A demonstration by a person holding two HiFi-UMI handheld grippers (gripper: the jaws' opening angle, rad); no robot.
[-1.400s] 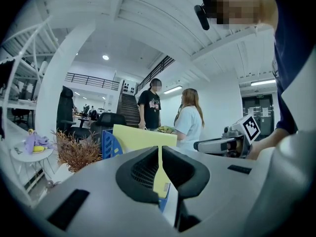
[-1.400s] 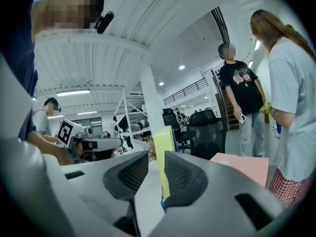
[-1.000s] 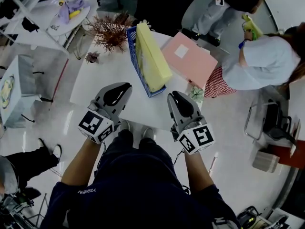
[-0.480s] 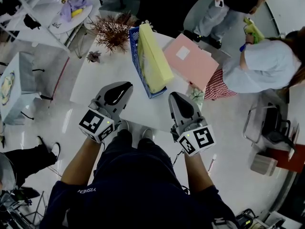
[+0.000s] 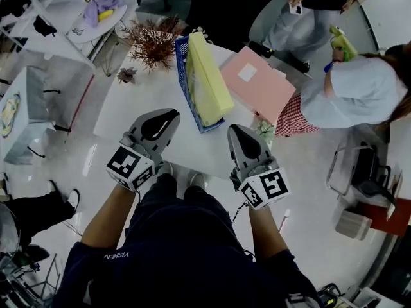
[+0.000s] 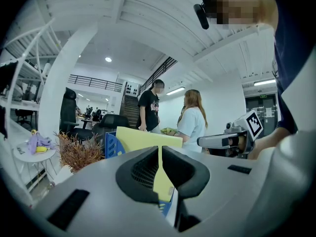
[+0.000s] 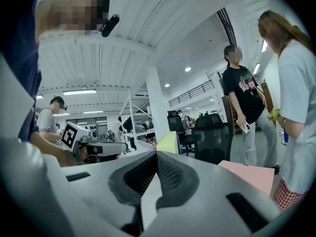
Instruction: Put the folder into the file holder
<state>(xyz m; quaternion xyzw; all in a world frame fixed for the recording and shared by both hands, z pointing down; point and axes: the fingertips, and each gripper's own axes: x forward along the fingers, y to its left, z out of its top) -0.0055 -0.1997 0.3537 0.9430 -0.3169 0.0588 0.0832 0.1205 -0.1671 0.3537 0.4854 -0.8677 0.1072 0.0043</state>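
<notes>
1. Table (image 5: 151, 101): white; spreads out ahead of both pairs of fingertips; both grippers are held over its near part.
2. Bystander in a white shirt (image 5: 359, 85): stands off the table's right side, well to the right of the right fingers; a second bystander in a black top (image 7: 242, 90) stands further off beyond the first.
3. Pink folder (image 5: 257, 85): lies flat on the table, ahead of the right fingertips and a little to their right, well apart from them; white label on its cover; not in the holder.
4. File holder (image 5: 182, 69): blue, slotted wall; stands on the table straight ahead of the gap between the two grippers; touches neither.
5. Yellow folder (image 5: 207, 76): stands on edge inside the file holder, tilted a little; its top rises above the holder's rim; the left gripper view shows it directly beyond the left fingertips.
6. Dried plant (image 5: 151, 43): reddish-brown; at the far side of the table, ahead of the left fingertips and to their left; just beside the file holder.
7. Left gripper (image 5: 172, 114): its fingers (image 6: 143, 169) are pressed together at the tips; nothing pinched; clear of the holder.
8. Right gripper (image 5: 232, 129): its fingers (image 7: 170, 174) are pressed together, having just been closing; nothing lies between them.
</notes>
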